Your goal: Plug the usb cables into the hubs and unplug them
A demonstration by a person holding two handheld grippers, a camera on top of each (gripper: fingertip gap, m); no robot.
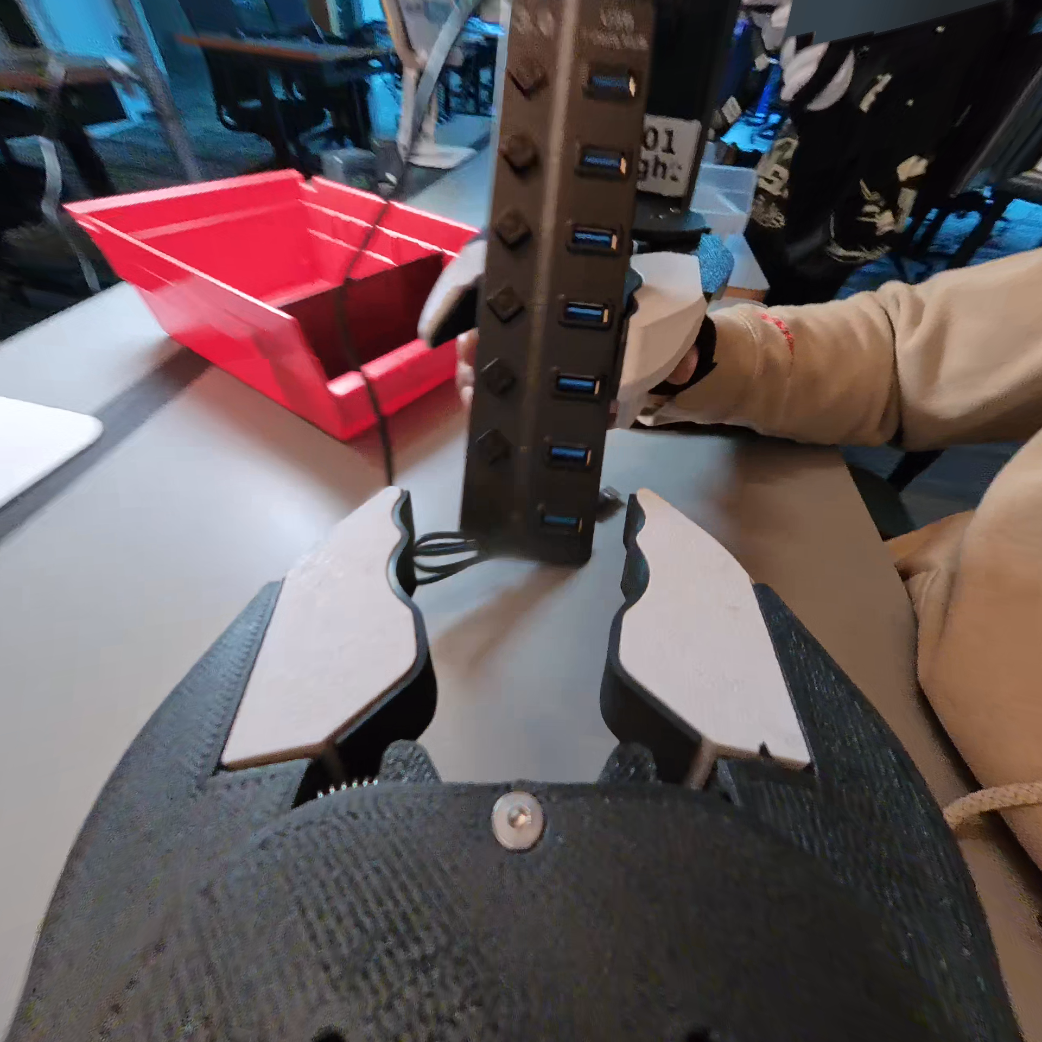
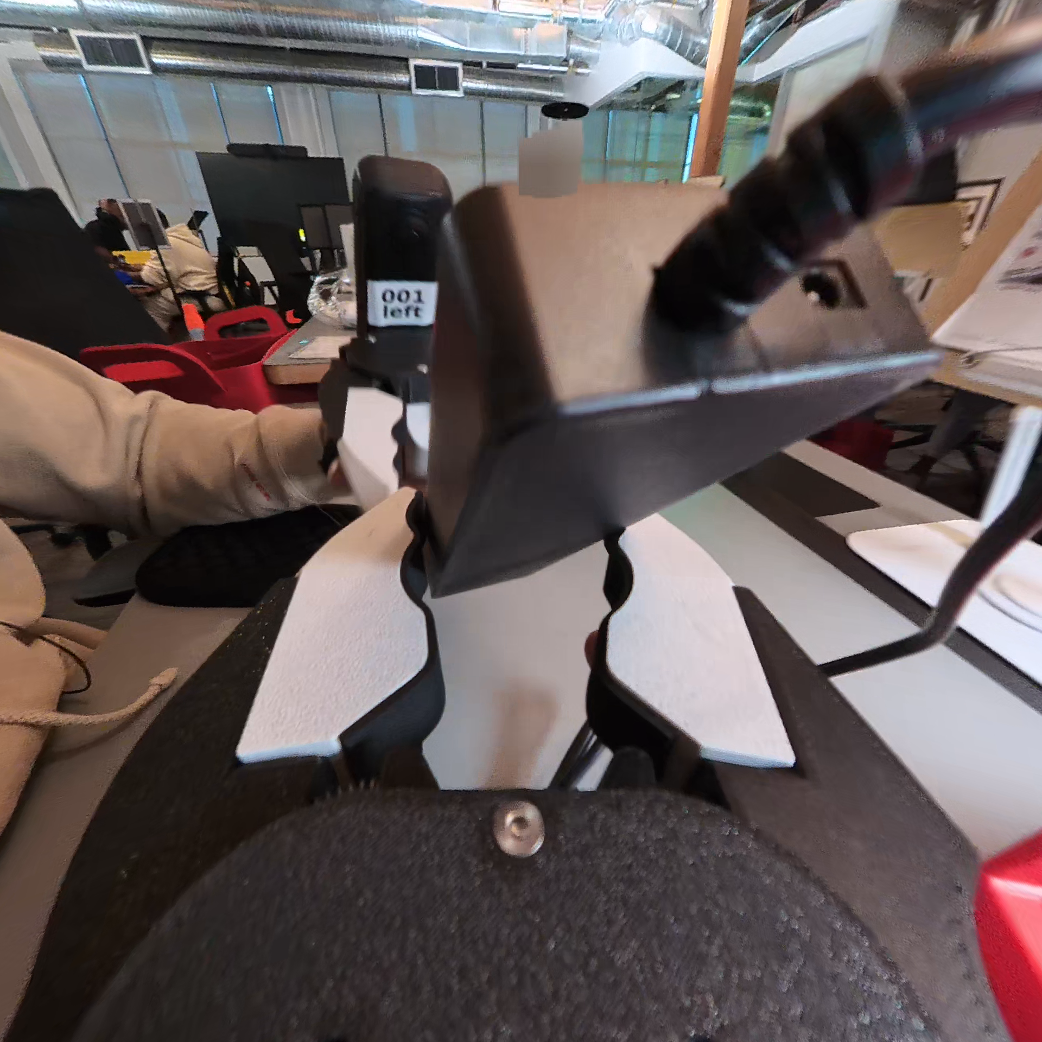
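Open office, grey tabletop [image 1: 169, 564]. Left tongs [image 1: 516, 527] spread wide and empty, just short of the foot of the upright black hub [image 1: 555, 316], a bundle of thin black cables [image 1: 445, 555] beside that foot; right tongs [image 2: 510, 541] clamped on the hub's body, apparently to steady it standing so the column of blue ports faces the free tongs. Beyond the hub a red bin [image 1: 270, 293], a black cord [image 1: 361, 316] trailing past it; no cable plugged into the visible ports.
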